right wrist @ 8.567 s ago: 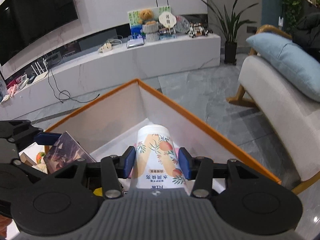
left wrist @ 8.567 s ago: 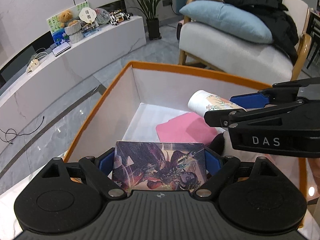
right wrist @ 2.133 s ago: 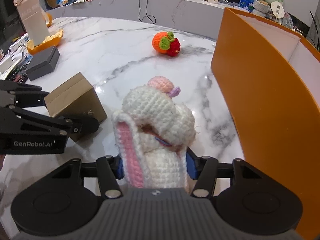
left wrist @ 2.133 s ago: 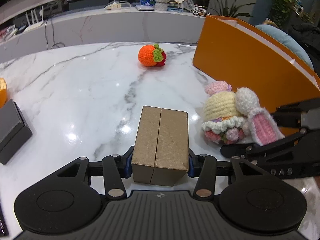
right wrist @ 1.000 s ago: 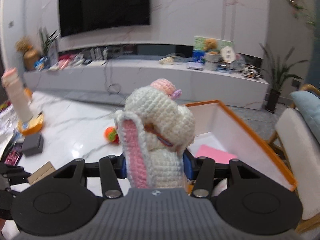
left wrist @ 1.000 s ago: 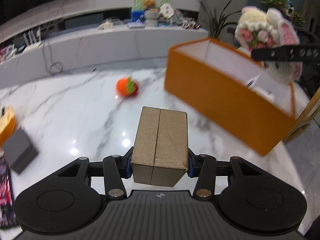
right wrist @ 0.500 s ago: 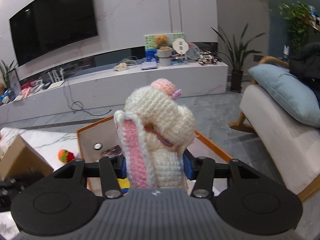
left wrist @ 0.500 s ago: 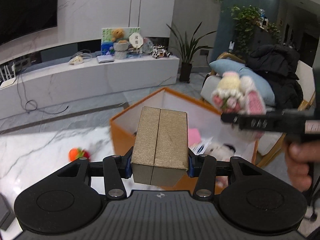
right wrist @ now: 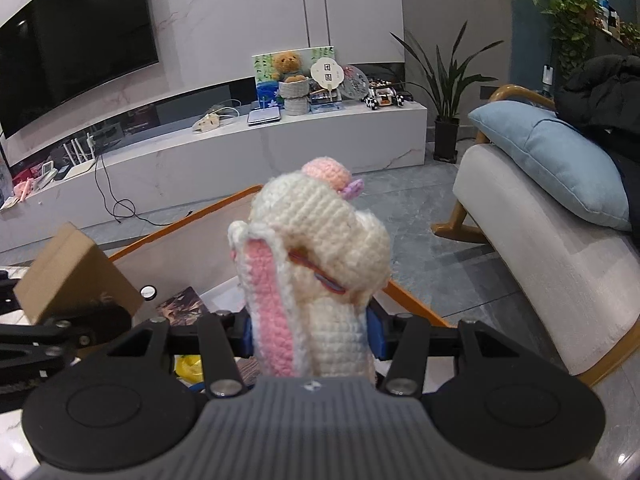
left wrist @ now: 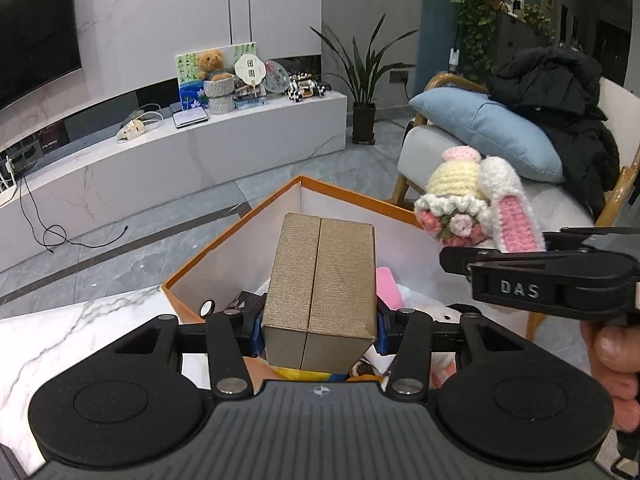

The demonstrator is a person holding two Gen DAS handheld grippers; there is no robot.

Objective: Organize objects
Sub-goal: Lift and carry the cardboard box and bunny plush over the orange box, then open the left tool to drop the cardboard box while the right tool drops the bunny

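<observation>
My left gripper is shut on a tan cardboard box and holds it above the near end of the orange storage box. My right gripper is shut on a crocheted bunny doll and holds it above the same orange box. The doll also shows in the left wrist view, to the right of the cardboard box. The cardboard box shows at the left of the right wrist view. Inside the orange box lie a pink item, a printed card and something yellow.
The marble table lies at the lower left. A grey armchair with a blue cushion stands close to the right of the orange box. A long white TV bench with ornaments and a potted plant are across the floor.
Both grippers have moved closer over the orange box, still holding the cardboard box and the doll. The box interior now lies directly under the fingers.
</observation>
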